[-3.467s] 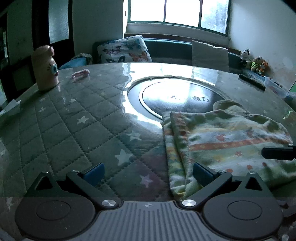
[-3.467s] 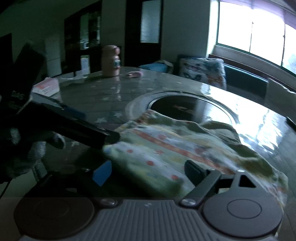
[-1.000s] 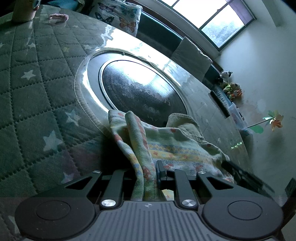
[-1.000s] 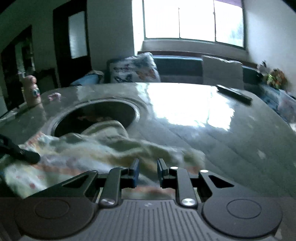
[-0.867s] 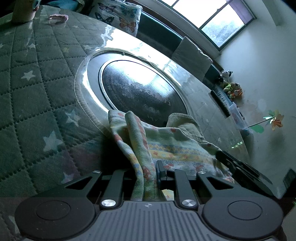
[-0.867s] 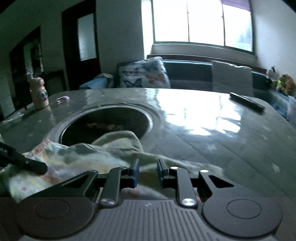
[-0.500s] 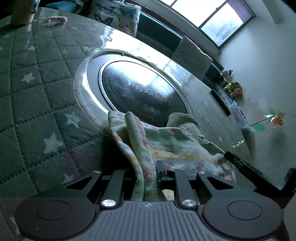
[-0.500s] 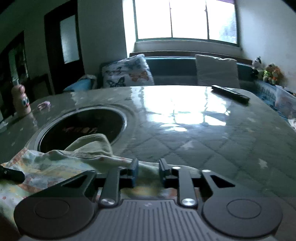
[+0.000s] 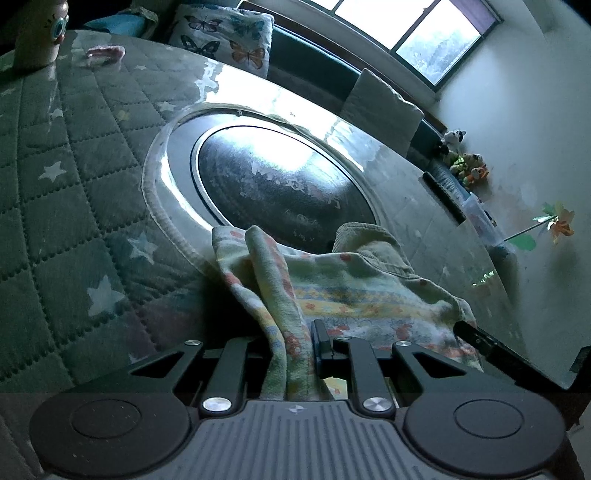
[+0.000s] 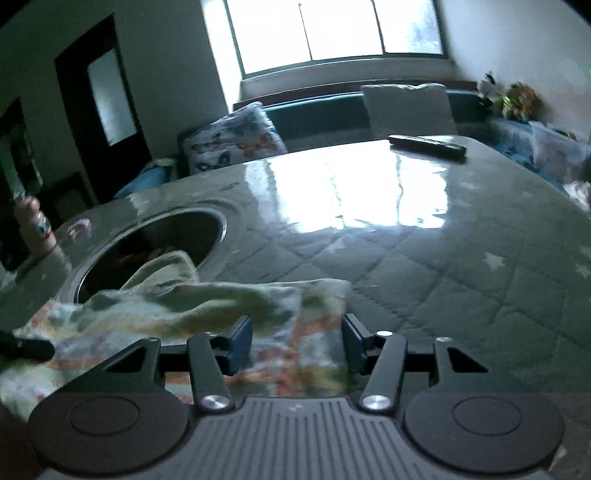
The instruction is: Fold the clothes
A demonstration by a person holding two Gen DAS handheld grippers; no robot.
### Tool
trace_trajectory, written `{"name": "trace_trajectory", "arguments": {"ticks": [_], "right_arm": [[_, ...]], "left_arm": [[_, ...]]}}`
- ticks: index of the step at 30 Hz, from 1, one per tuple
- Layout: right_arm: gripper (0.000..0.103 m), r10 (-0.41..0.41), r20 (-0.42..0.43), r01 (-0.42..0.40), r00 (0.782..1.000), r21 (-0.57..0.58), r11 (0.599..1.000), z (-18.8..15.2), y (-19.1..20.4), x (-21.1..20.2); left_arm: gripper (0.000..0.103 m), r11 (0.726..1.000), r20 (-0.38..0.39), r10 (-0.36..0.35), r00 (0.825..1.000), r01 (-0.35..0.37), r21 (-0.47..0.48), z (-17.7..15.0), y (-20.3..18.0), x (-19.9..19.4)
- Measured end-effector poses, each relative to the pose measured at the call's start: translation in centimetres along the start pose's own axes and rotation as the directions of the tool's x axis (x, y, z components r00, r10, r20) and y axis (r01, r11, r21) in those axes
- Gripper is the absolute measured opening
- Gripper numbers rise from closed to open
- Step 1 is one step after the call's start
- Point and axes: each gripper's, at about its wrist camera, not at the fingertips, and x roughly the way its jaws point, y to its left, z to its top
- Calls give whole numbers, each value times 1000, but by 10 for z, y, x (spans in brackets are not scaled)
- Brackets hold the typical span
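A small pale garment (image 9: 351, 284) with orange and yellow flower bands lies bunched on the quilted table, at the near rim of the round dark inset. My left gripper (image 9: 291, 343) is shut on a standing fold at the cloth's left edge. In the right wrist view the same garment (image 10: 207, 306) spreads to the left, its right corner lying between the jaws of my right gripper (image 10: 297, 341). Those jaws are opening, and the pads stand apart from the cloth. The right gripper's fingers (image 9: 480, 339) show at the garment's far right in the left wrist view.
The table has a green quilted cover with white stars (image 9: 55, 206) and a round dark glass inset (image 9: 280, 184). A pink bottle (image 9: 40, 33) and a small pink item (image 9: 105, 53) sit far left. A black remote (image 10: 426, 145) lies at the far edge. Cushions line a bench behind.
My right gripper's jaws have parted and let go of the garment's right corner, and the hand has shifted to the right. The left gripper keeps its hold on the fold, unmoved.
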Motion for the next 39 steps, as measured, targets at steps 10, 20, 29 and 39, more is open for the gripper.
{"name": "trace_trajectory", "arguments": {"ticks": [10, 20, 29, 39], "right_arm": [[8, 6, 64, -7, 998, 12, 1000, 6, 3, -28], [7, -107, 196, 114, 975, -21, 993, 44, -23, -74], [7, -255, 253, 267, 933, -16, 963, 76, -64, -89], [7, -359, 256, 367, 897, 19, 930, 89, -108, -85]], "left_arm": [[11, 993, 58, -43, 997, 36, 111, 19, -38, -12], [10, 962, 56, -132, 990, 114, 249, 51, -118, 18], [10, 931, 17, -171, 985, 156, 329, 72, -183, 60], [10, 906, -28, -172, 985, 170, 387, 80, -230, 111]]}}
